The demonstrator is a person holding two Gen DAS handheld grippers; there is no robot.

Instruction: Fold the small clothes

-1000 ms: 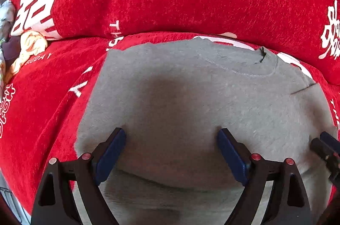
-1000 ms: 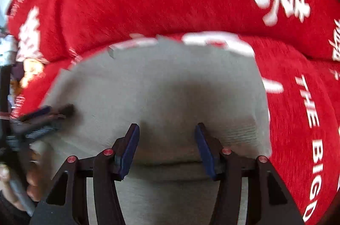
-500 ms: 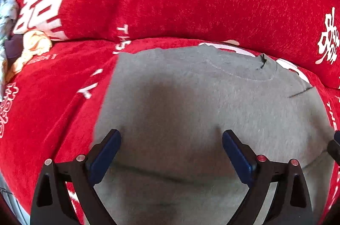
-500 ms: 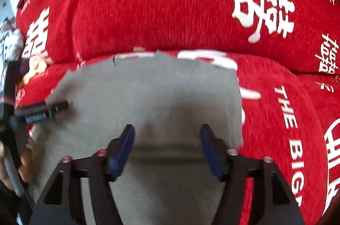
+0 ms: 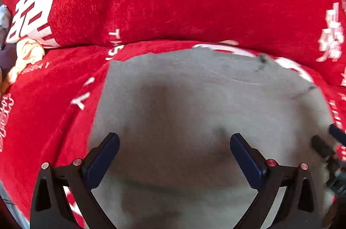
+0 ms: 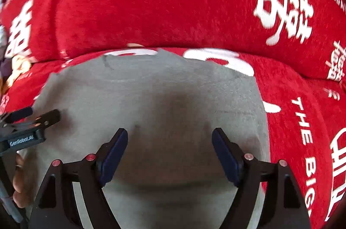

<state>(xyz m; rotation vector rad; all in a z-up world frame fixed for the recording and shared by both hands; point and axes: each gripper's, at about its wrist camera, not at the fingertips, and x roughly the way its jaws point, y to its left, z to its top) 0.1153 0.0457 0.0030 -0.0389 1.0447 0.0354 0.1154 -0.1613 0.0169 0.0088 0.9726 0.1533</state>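
Observation:
A grey garment (image 5: 194, 99) lies flat on the red sofa seat, a fold edge running across it near the camera; the right wrist view shows it too (image 6: 162, 94). My left gripper (image 5: 174, 138) hovers over its left part. Its jaws are opening wide, with cloth beneath them and nothing pinched. My right gripper (image 6: 169, 132) hangs over the right part, jaws also opening and clear of the fabric. Each gripper shows at the edge of the other's view: the right gripper (image 5: 324, 142) at the garment's right side, the left gripper (image 6: 42, 113) at its left side.
A red sofa cover (image 5: 54, 120) with white lettering spreads around the garment, and a red back cushion (image 5: 194, 1) rises behind it. Cream cloth (image 5: 28, 53) lies bunched at the far left. A hand (image 6: 19, 185) holds the left gripper.
Both pairs of jaws have spread wider. The right gripper has drawn back a little, so more of the sofa's back shows. The garment stays flat.

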